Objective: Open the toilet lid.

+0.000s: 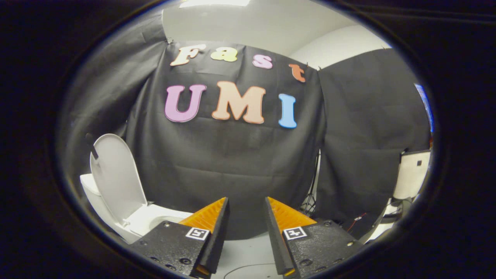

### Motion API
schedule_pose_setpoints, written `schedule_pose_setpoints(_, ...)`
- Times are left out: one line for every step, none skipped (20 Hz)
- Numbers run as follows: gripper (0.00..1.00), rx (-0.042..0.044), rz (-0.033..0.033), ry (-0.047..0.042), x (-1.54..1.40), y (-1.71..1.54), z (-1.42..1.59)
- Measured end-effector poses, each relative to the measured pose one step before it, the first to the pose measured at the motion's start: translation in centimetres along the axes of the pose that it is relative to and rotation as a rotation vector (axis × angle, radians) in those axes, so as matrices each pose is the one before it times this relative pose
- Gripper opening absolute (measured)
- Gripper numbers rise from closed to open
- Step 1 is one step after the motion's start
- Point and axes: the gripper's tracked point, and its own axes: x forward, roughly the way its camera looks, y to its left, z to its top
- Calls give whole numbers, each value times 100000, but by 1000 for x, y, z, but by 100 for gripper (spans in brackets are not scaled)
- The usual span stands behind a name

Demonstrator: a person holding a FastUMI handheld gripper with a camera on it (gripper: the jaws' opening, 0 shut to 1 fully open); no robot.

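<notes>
Our tongs (247,203) stand apart, empty; the toilet lid (116,174), upright already, looks light, stiff, best nudged at its rim.

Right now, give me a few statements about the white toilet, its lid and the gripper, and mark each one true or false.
1. The white oval toilet lid stands raised, leaning back toward the tank. True.
2. The gripper is clamped on the lid. False: its fingers are apart with nothing between them, and the lid is off to the side, beyond the left finger.
3. The white ceramic toilet shows its seat and bowl opening uncovered. True.
4. The toilet sits straight ahead between the two fingers. False: black cloth wall lies ahead of them.
5. A hand is resting on the lid. False: nothing touches it.
</notes>
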Motion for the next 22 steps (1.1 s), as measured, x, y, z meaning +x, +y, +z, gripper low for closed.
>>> schedule_pose_setpoints(55, 3000, 723, 818, 372, 83, -636)
schedule_pose_setpoints(55, 2512, 1067, 395, 200, 205, -484)
schedule_pose_setpoints(55, 1834, 863, 241, -65, 32, -478)
schedule_pose_setpoints(55, 979, 538, 276, -12, 54, -284)
schedule_pose_setpoints(55, 689, -43, 164, 20, -188, -297)
schedule_pose_setpoints(54, 1148, -191, -251, -49, -181, 23)
schedule_pose_setpoints(54, 1463, 282, -790, -50, -100, 128)
schedule_pose_setpoints(54, 1322, 437, -849, -134, 28, 91)
schedule_pose_setpoints(53, 793, -23, -485, 7, -45, -38)
schedule_pose_setpoints(53, 350, -227, -115, 41, -67, -21)
schedule_pose_setpoints(52, 157, -101, 128, -2, 29, -119)
schedule_pose_setpoints(52, 262, 24, 69, 42, 5, -22)
schedule_pose_setpoints(52, 328, 196, 97, -23, 29, -44)
schedule_pose_setpoints(51, 100, 96, 186, -38, 122, -1)
schedule_pose_setpoints(51, -46, 153, 269, 90, -10, -71)
schedule_pose_setpoints(51, -143, 292, 98, 49, 145, 45)
schedule_pose_setpoints(51, -61, 595, -174, 16, 168, 51)
schedule_pose_setpoints(52, 103, 529, -332, 38, 241, 111)
schedule_pose_setpoints(52, 222, 551, -393, 2, 213, 70)
schedule_pose_setpoints(52, -93, 817, -126, -6, 283, 50)
schedule_pose_setpoints(52, -338, 177, 291, 93, 145, -56)
schedule_pose_setpoints(52, -441, 49, 389, 142, 79, -36)
